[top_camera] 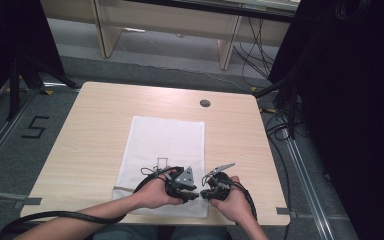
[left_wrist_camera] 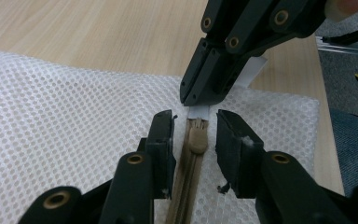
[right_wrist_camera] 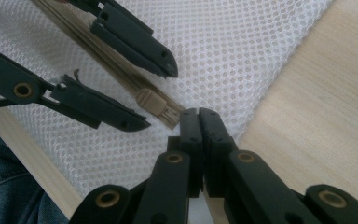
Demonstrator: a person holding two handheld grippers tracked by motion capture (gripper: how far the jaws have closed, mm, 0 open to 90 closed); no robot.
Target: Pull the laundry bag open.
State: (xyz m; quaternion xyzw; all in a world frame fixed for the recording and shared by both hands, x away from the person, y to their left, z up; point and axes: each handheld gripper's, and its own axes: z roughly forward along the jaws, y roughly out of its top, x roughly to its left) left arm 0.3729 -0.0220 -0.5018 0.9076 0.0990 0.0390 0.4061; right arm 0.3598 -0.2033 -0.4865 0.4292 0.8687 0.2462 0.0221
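A white mesh bag (top_camera: 165, 145) lies flat on the wooden table (top_camera: 95, 125), with a beige zipper along its near edge. My left gripper (left_wrist_camera: 195, 119) is open, its jaws standing on either side of the beige zipper pull (left_wrist_camera: 197, 139) without pressing on it. My right gripper (right_wrist_camera: 199, 114) is shut on the small white tab (left_wrist_camera: 198, 111) at the zipper's end, at the bag's near right corner. In the high view both grippers meet tip to tip at that corner, the left gripper (top_camera: 192, 195) facing the right gripper (top_camera: 205, 194). The right gripper view shows the pull (right_wrist_camera: 150, 101) between the left gripper's jaws.
The table's front edge runs just behind both hands, and its right edge lies close to the bag's corner. A round cable hole (top_camera: 205, 103) sits near the far edge. Cables and dark stands crowd the floor at right. A person's trouser leg (right_wrist_camera: 0, 186) is below the table.
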